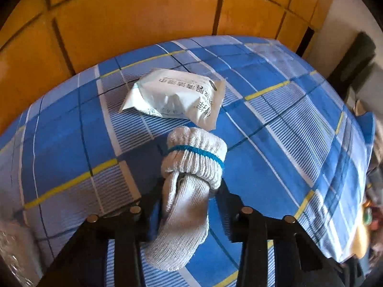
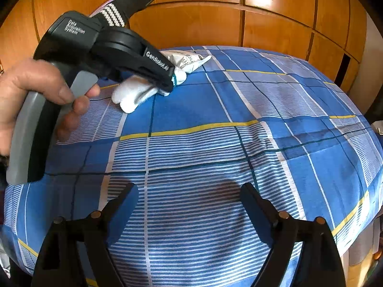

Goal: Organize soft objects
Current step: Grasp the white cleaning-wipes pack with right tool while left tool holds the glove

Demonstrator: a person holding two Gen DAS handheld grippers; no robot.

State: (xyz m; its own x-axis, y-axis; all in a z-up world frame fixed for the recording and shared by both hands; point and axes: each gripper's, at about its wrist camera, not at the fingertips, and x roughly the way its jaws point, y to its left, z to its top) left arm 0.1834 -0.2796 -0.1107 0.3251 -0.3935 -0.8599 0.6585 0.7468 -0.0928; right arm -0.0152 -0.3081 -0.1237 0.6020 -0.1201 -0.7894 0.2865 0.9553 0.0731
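Note:
A white knit glove bundle with a blue cuff band sits between my left gripper's fingers, which are shut on it just above the blue plaid bedsheet. A white wet-wipe packet lies just beyond the glove. In the right wrist view the left gripper holds the glove at the far left of the bed, with the packet behind it. My right gripper is open and empty over the middle of the bedsheet.
Orange wooden wardrobe doors stand right behind the bed. The bed's right edge drops off to cluttered items. A crinkled clear plastic bag lies at the near left.

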